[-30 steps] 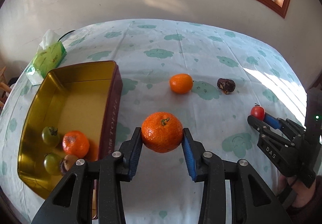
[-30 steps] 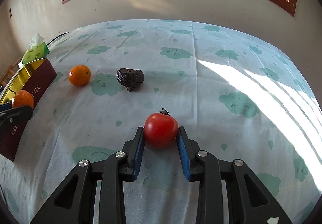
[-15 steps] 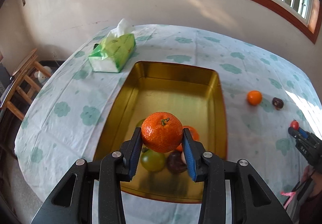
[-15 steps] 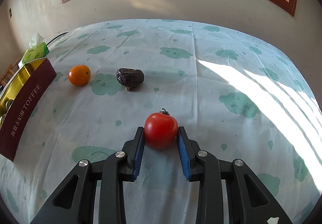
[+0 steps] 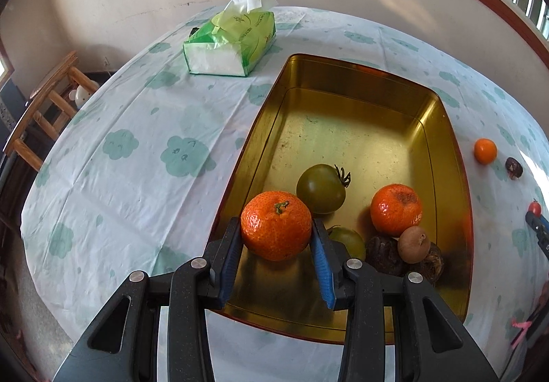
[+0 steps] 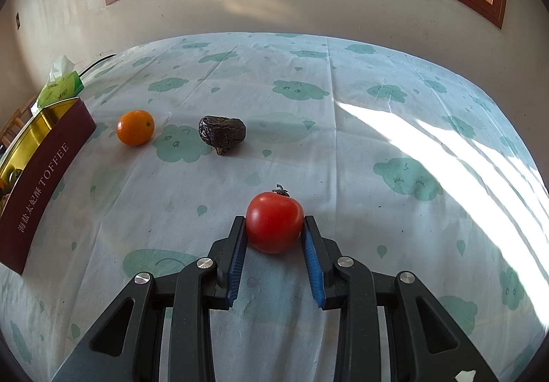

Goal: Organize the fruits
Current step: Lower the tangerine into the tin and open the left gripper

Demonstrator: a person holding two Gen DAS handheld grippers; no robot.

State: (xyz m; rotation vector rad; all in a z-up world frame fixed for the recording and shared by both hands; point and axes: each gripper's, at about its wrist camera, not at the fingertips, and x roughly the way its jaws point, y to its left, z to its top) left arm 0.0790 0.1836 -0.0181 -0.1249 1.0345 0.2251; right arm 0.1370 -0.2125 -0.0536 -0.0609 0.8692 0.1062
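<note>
My left gripper (image 5: 276,238) is shut on a large orange (image 5: 276,224) and holds it over the near left part of the gold tin (image 5: 357,128). The tin holds two green tomatoes (image 5: 320,188), another orange (image 5: 396,209), a small brown fruit (image 5: 414,243) and dark wrinkled fruits (image 5: 382,253). My right gripper (image 6: 274,234) is shut on a red tomato (image 6: 274,221) low over the tablecloth. A small orange (image 6: 135,126) and a dark wrinkled fruit (image 6: 222,134) lie on the cloth beyond it, near the tin's red wall (image 6: 41,183).
A green tissue pack (image 5: 231,47) stands on the table behind the tin. A wooden chair (image 5: 41,107) is off the table's left edge. The right gripper with the tomato (image 5: 535,215) shows at the left wrist view's far right. Sunlight falls across the cloth's right side (image 6: 429,148).
My left gripper has swung left with the large orange, from over the cloth to over the tin, and come lower and closer. My right gripper has stayed still with the tomato.
</note>
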